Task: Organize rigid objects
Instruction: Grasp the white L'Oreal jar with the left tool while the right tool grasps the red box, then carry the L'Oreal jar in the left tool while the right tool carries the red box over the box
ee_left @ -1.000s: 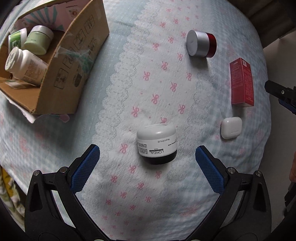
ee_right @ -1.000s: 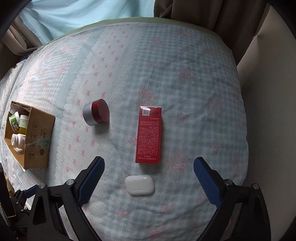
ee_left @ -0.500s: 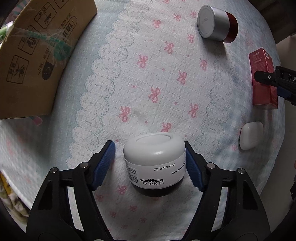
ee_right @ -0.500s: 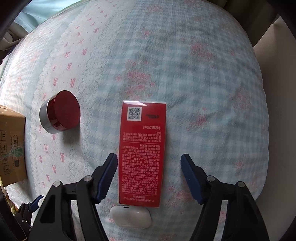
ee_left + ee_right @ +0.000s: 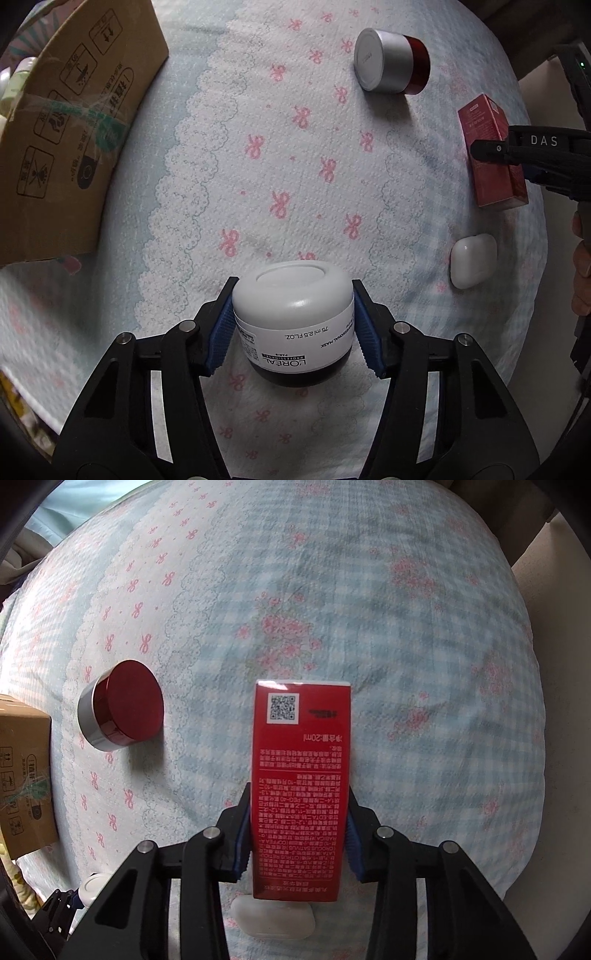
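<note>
My left gripper [image 5: 293,325] is shut on a white L'Oreal mask jar [image 5: 293,314] with a dark base, lying on the bedspread. My right gripper [image 5: 297,834] is shut on a red carton [image 5: 299,775] with a QR code; the carton [image 5: 491,158] and the right gripper [image 5: 532,155] also show at the right edge of the left wrist view. A silver jar with a red lid [image 5: 391,61] lies on its side further off; it shows at the left of the right wrist view [image 5: 122,709].
A cardboard box [image 5: 70,122] stands at the left on the blue flowered bedspread [image 5: 295,166]; its corner shows in the right wrist view [image 5: 22,775]. A white earbud case [image 5: 472,260] lies right of the jar and under the carton's near end [image 5: 273,919].
Both grippers moved forward and closed: the left one onto the white jar, the right one onto the red carton. Both were wide open a second ago.
</note>
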{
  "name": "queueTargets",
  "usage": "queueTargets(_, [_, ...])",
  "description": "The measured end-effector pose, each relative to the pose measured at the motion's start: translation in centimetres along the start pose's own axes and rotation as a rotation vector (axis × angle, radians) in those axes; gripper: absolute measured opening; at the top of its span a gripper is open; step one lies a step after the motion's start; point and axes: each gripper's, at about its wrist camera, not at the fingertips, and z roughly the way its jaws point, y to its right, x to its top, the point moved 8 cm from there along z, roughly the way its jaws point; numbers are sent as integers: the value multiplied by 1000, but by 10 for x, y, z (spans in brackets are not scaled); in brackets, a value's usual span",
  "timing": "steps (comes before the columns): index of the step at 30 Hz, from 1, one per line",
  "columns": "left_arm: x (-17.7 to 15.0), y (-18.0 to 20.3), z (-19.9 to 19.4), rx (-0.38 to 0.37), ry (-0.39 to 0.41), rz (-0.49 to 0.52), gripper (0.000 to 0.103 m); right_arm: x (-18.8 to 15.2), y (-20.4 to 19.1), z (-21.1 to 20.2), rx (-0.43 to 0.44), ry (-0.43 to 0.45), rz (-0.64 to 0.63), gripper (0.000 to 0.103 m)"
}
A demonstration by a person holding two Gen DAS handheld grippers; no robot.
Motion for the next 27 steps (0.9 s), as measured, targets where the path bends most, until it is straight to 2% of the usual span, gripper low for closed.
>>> queueTargets(5, [12, 16, -32, 0, 70, 99, 54, -8, -1, -17, 36, 12, 37, 37])
queueTargets(13, [25, 27, -90, -36, 149, 124, 54, -21, -11, -71, 105, 48, 73, 37])
queueTargets(21, [29, 0, -175, -55, 231, 142, 54, -37, -39, -160, 158, 150, 70, 37])
queueTargets(27, [31, -34, -239, -77, 279, 162, 54, -53, -85, -214, 210, 211, 83, 37])
